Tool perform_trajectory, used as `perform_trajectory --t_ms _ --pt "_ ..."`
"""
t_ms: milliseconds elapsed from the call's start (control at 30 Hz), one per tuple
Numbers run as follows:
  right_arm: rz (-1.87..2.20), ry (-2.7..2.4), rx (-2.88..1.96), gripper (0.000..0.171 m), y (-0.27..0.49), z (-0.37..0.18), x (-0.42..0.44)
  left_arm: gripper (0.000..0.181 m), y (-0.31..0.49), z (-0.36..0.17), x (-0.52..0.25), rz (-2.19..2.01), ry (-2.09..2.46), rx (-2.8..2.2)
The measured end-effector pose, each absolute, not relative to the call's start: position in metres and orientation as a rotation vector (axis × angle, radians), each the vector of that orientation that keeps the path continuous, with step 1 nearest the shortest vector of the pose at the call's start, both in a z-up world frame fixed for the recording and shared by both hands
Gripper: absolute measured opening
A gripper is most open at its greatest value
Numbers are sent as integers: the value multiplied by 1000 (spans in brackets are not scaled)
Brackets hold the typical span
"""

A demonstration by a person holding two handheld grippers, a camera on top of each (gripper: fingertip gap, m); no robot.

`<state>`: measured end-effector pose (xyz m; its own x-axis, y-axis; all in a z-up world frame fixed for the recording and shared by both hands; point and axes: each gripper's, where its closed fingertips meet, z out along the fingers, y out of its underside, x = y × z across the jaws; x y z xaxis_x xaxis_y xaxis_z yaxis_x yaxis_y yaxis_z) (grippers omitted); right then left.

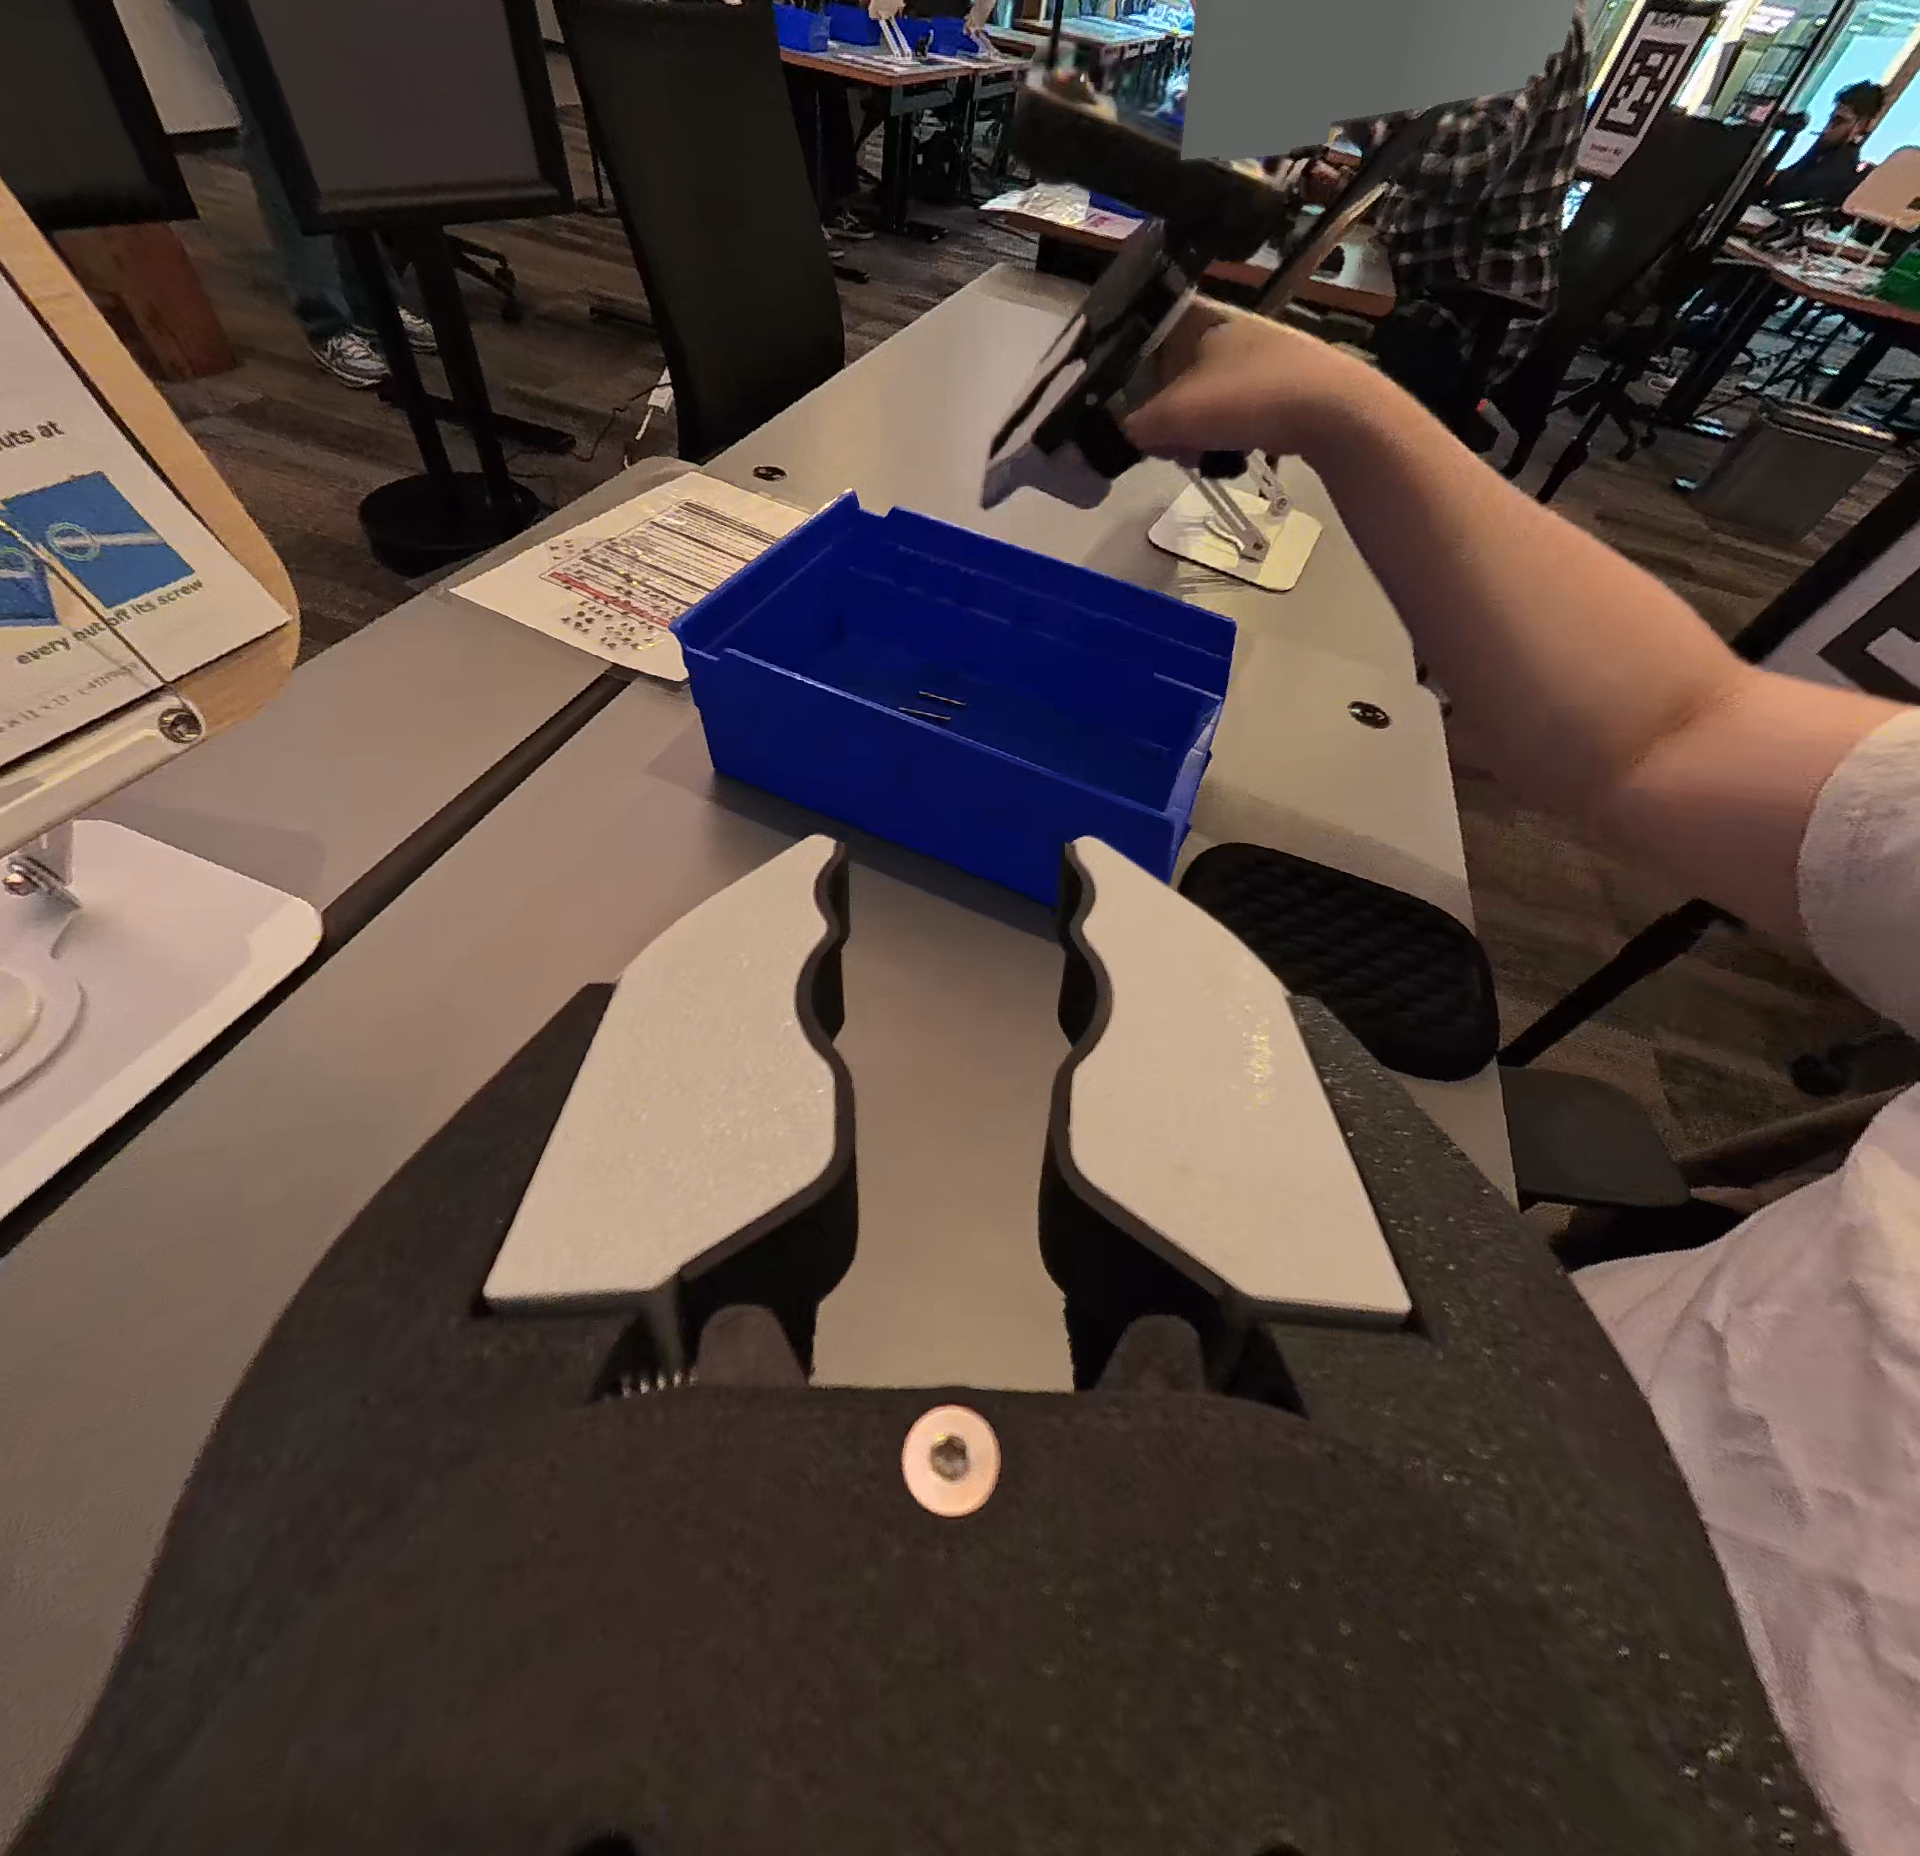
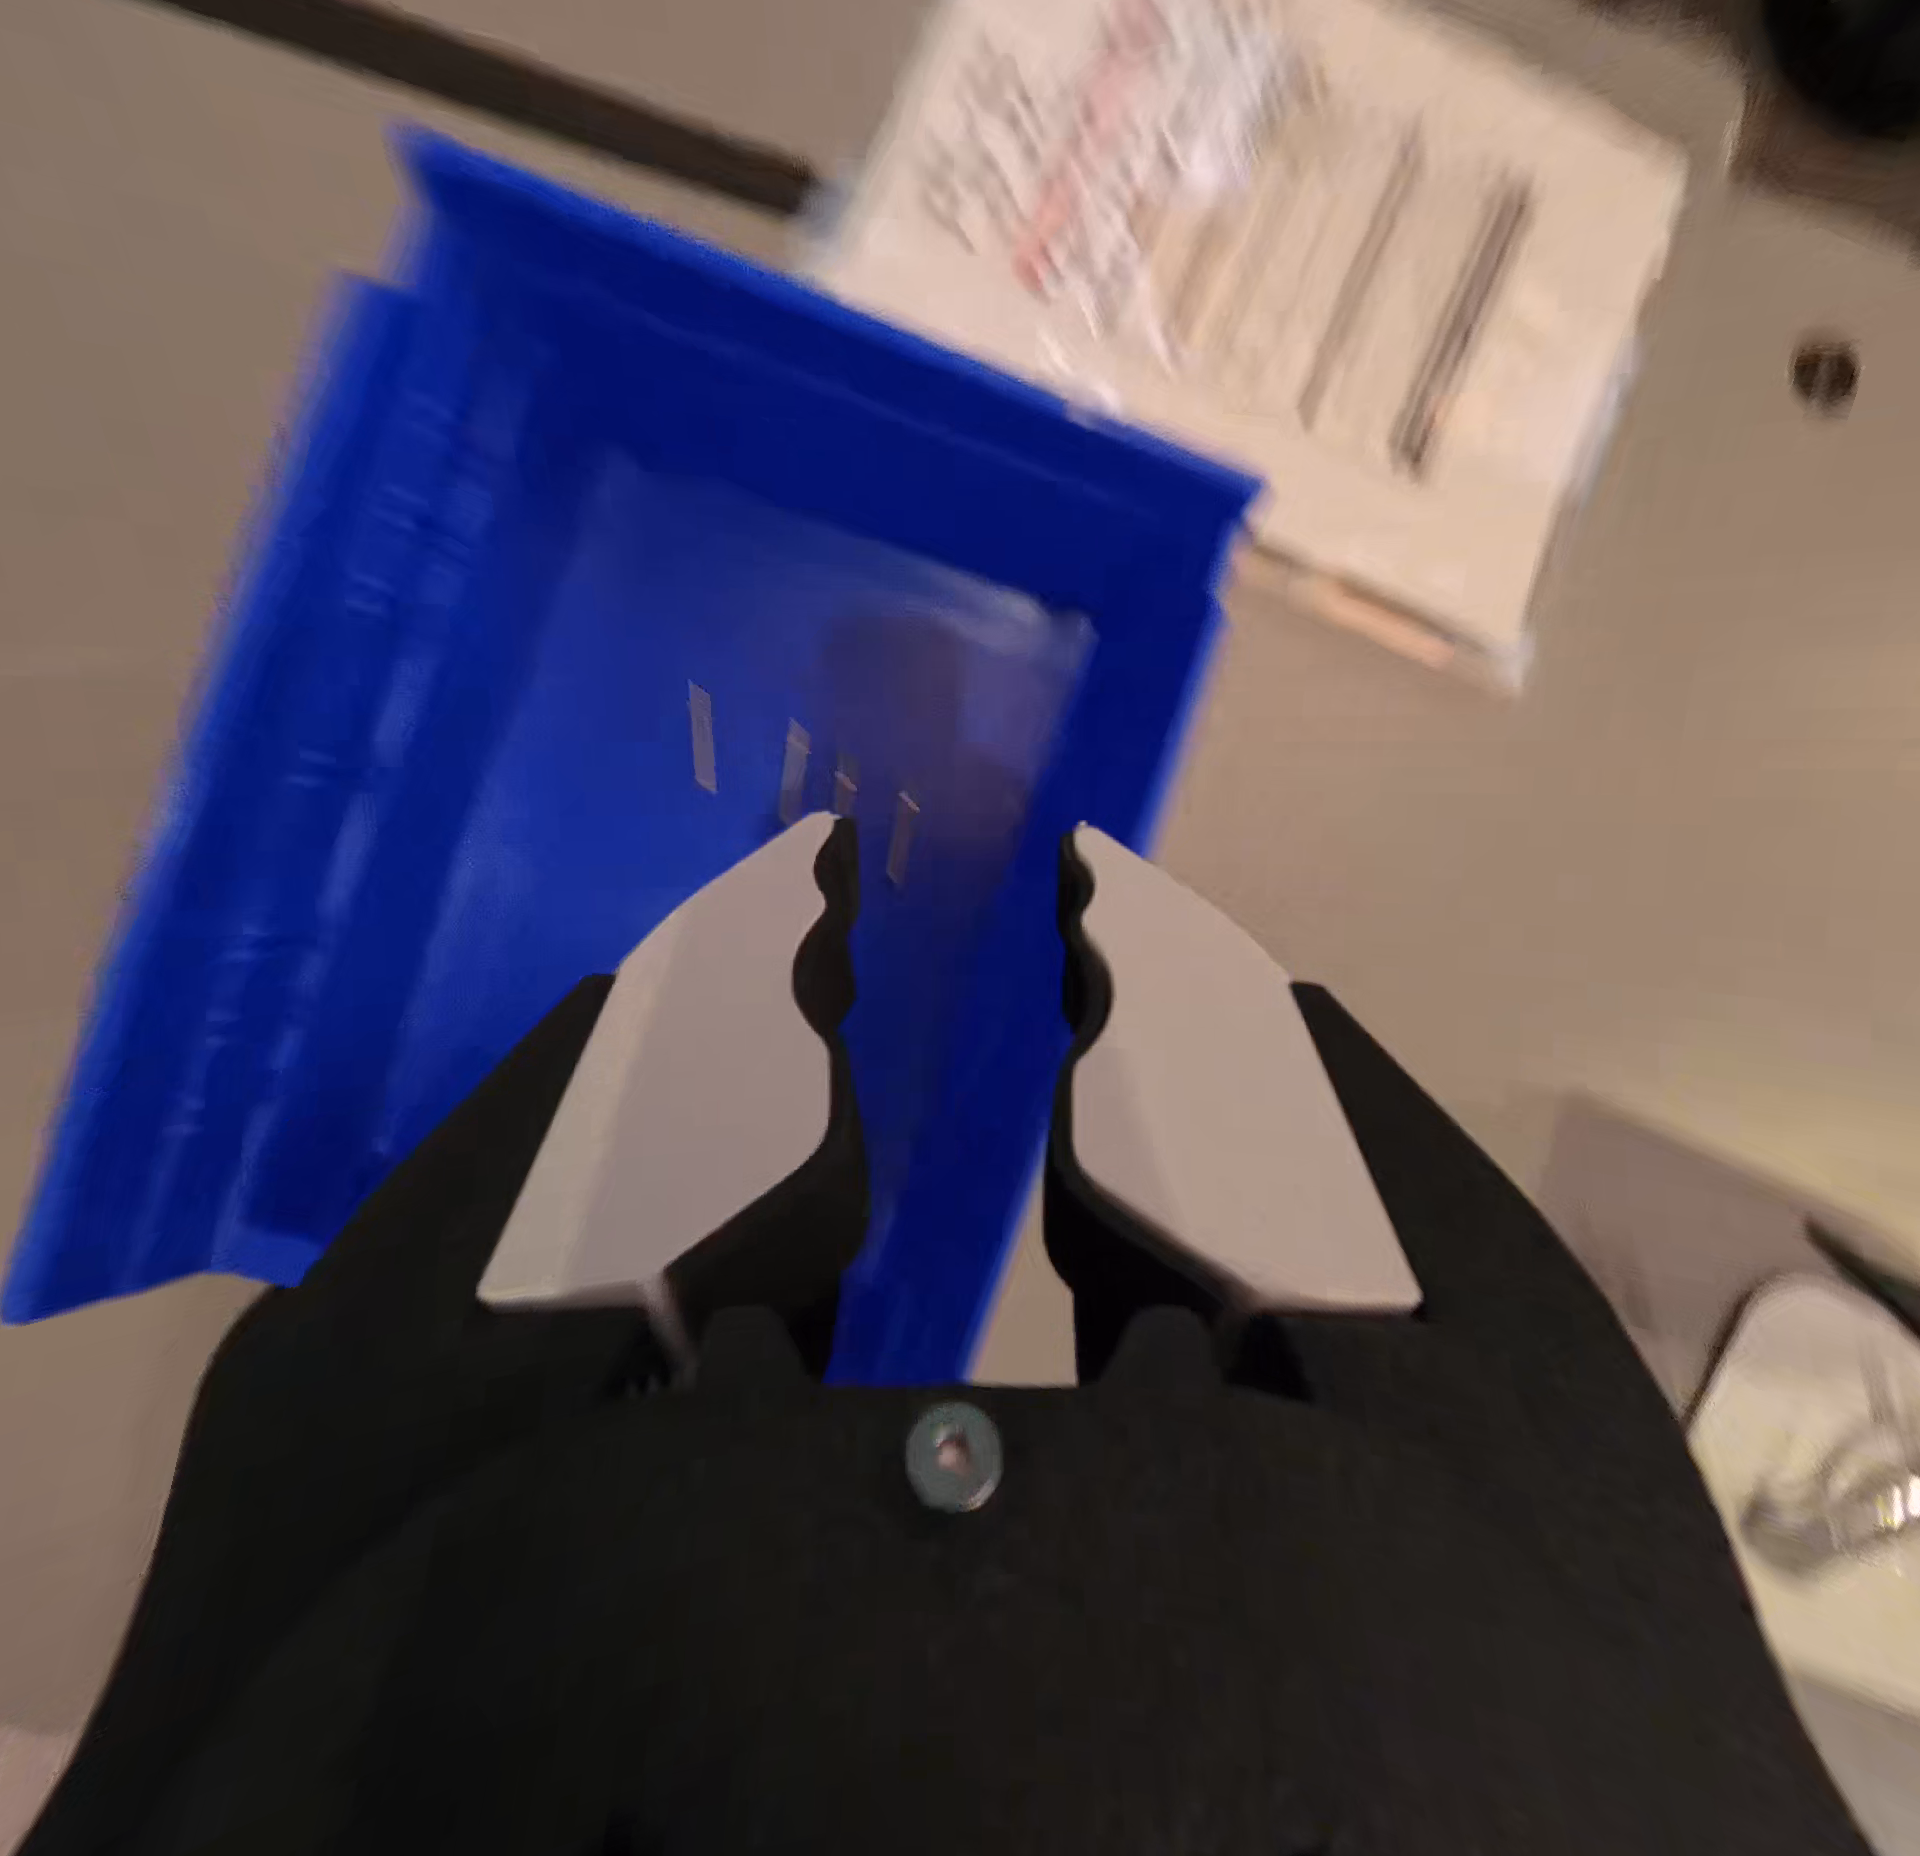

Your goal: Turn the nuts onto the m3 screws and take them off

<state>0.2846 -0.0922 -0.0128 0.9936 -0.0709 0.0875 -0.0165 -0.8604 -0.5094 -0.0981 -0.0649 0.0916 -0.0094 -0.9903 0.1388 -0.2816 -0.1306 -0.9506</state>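
A blue plastic bin stands on the grey table, and a few thin dark screws lie on its floor. My left gripper is open and empty, low over the table just in front of the bin. My right gripper is open and empty, held above the bin and pointing down into it; the screws show there as blurred pale streaks. The right gripper also shows in the left wrist view, in a hand above the bin's far side. I cannot make out any nuts in the bin.
A clear bag of small parts on a printed sheet lies behind the bin. A white stand base sits at the far right, a sign holder with a white base at the left. A black chair seat is beside the table's right edge. One gripper's finger ends stand about 40 cm off the other's.
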Motion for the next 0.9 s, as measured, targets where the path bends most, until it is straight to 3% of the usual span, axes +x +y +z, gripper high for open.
perform_trajectory --t_ms 167,300,467,533,600,767,900 --pt "0 278 -2674 31 -122 -59 315 33 -121 132 -115 -1452 1352 -1423" --pt "-205 247 -2799 48 -145 -76 331 34 -103 137 -150 -1118 1264 -1510" --pt "-107 211 -2918 39 -148 -100 321 40 -36 142 -263 -698 952 -1773" --pt "-54 199 -2978 33 -153 -114 316 41 -1 127 -333 -463 789 -1924" --pt "99 186 -2971 8 -149 -121 302 42 22 99 -397 -289 678 -2112" --pt "79 199 -2976 8 -148 -121 304 44 44 14 -483 -178 581 -2460" --pt "87 199 -2975 8 -149 -120 303 50 47 -35 -500 -260 545 -2581"
